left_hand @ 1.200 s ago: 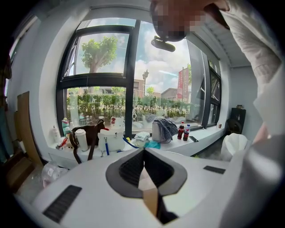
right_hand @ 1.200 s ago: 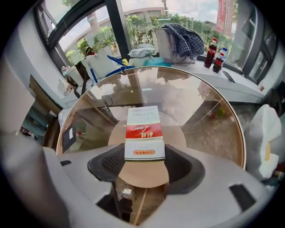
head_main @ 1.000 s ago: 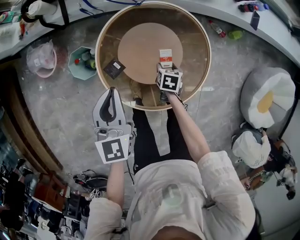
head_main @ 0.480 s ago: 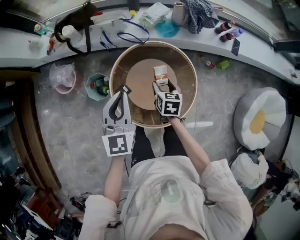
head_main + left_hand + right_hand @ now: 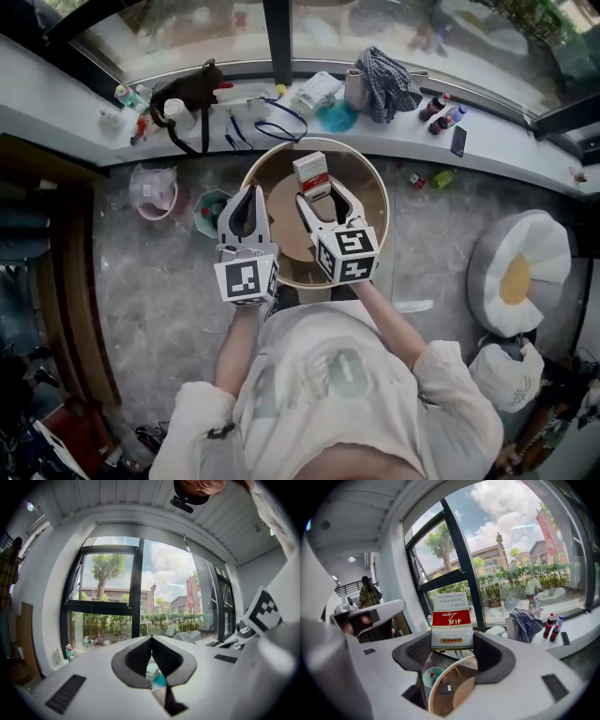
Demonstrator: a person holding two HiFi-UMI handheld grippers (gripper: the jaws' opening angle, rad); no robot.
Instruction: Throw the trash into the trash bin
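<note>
A red and white carton [image 5: 312, 174] [image 5: 451, 619] is clamped upright between the pads of my right gripper [image 5: 323, 198] [image 5: 451, 643], high above the round glass-topped table [image 5: 372, 217] [image 5: 459, 696]. My left gripper [image 5: 249, 195] [image 5: 151, 640] hangs beside it on the left, its tips touching and nothing held. A teal bin [image 5: 206, 205] [image 5: 431, 677] with rubbish in it stands on the floor left of the table, partly hidden by the left gripper. A small black item [image 5: 446, 688] lies on the table's glass.
A pink-lined bin [image 5: 155, 192] stands further left on the floor. The window sill behind holds a black bag [image 5: 187, 94], a checked cloth [image 5: 389, 80], bottles [image 5: 441, 112] and a phone [image 5: 457, 141]. An egg-shaped cushion [image 5: 516, 272] lies at the right.
Both grippers have risen towards the head camera. The right one has lifted the carton off the table. The view has tilted up, and the window sill now shows.
</note>
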